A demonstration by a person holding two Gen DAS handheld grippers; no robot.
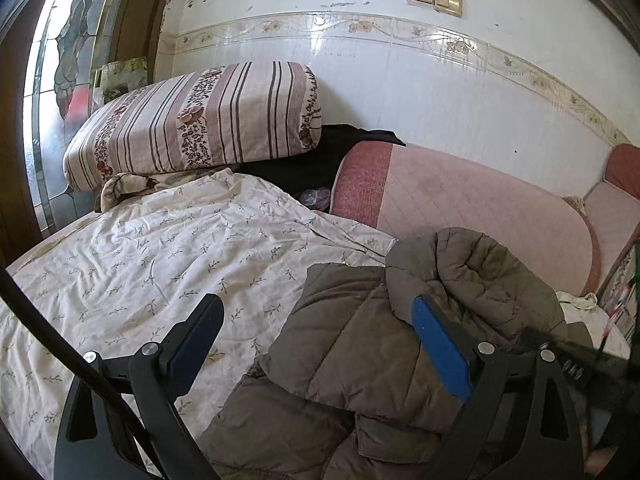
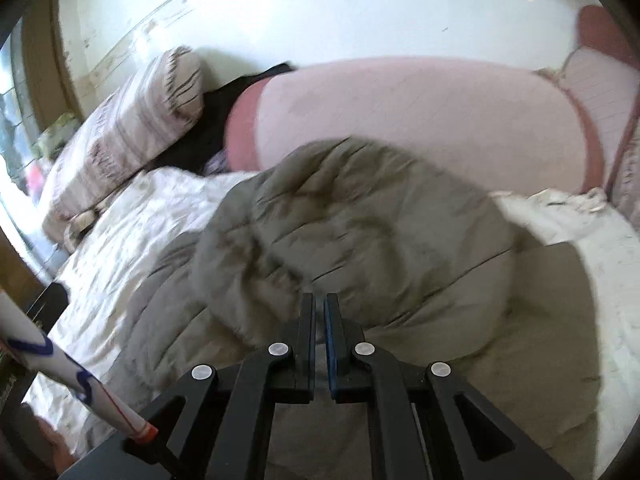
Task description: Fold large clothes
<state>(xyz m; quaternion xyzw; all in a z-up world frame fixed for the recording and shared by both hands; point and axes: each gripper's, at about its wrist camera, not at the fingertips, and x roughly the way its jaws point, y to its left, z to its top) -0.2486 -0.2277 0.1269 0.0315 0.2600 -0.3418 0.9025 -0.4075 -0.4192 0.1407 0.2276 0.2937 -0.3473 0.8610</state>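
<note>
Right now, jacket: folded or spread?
Partly folded. One quilted section of the jacket is doubled over the rest; right gripper is shut on its fabric.

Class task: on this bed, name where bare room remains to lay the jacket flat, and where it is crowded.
Free: floral sheet between striped pillow, jacket and open left gripper. Crowded: dark clothes wedged between pillow and pink cushion.

the jacket [image 1: 360, 344] lay on the bedsheet [image 1: 160, 272]. behind the jacket stood a long cushion [image 1: 480, 208] against the wall [image 1: 400, 80]. left of that cushion sat a dark cloth [image 1: 304, 160], and further left a pillow [image 1: 192, 120].
</note>
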